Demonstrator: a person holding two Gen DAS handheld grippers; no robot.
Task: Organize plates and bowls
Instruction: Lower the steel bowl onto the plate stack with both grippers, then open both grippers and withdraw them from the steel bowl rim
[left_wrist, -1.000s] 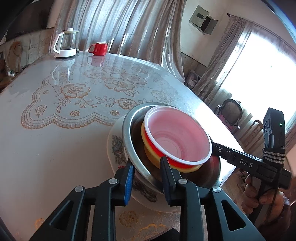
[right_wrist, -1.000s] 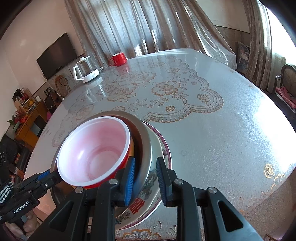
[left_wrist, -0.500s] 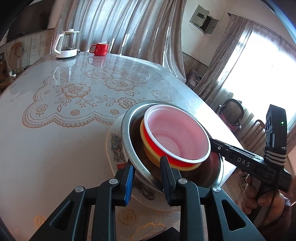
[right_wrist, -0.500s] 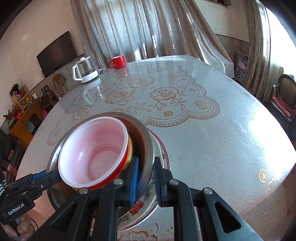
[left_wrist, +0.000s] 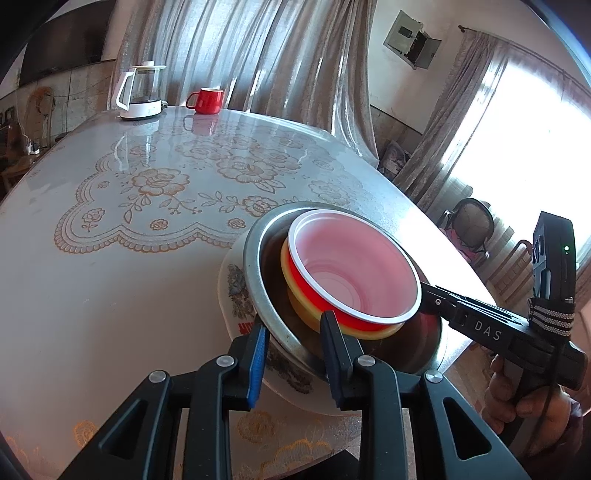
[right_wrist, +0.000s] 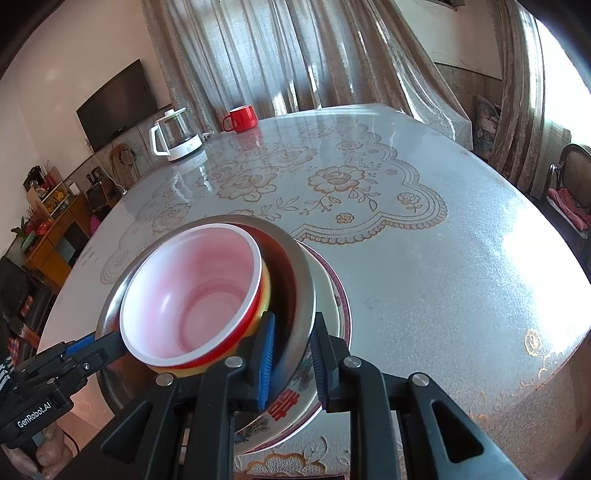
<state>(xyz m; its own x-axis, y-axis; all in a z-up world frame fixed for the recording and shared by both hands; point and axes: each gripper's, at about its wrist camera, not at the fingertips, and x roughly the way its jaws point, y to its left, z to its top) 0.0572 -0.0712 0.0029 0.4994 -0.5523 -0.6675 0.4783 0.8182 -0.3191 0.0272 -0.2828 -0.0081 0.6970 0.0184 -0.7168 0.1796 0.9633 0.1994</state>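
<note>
A stack stands at the table's near edge: a red bowl with white inside (left_wrist: 354, 273) (right_wrist: 192, 295) sits in a yellow bowl (left_wrist: 306, 310), both inside a steel bowl (left_wrist: 258, 280) (right_wrist: 299, 280), on a flowered plate (left_wrist: 232, 284) (right_wrist: 332, 295). My left gripper (left_wrist: 293, 339) is shut on the steel bowl's rim, one finger inside and one outside. My right gripper (right_wrist: 291, 354) is shut on the opposite rim in the same way. Each gripper shows in the other's view, the right (left_wrist: 487, 328) and the left (right_wrist: 55, 373).
A white glass kettle (left_wrist: 142, 92) (right_wrist: 173, 134) and a red mug (left_wrist: 207, 100) (right_wrist: 242, 119) stand at the table's far side. The round table (left_wrist: 110, 258) has a lace-patterned cover. Chairs (left_wrist: 471, 229) and curtains stand to the right.
Both cameras have risen and drawn back a little with the stack; the stack looks slightly lifted or tilted. Both grips stay on the steel bowl's rim.
</note>
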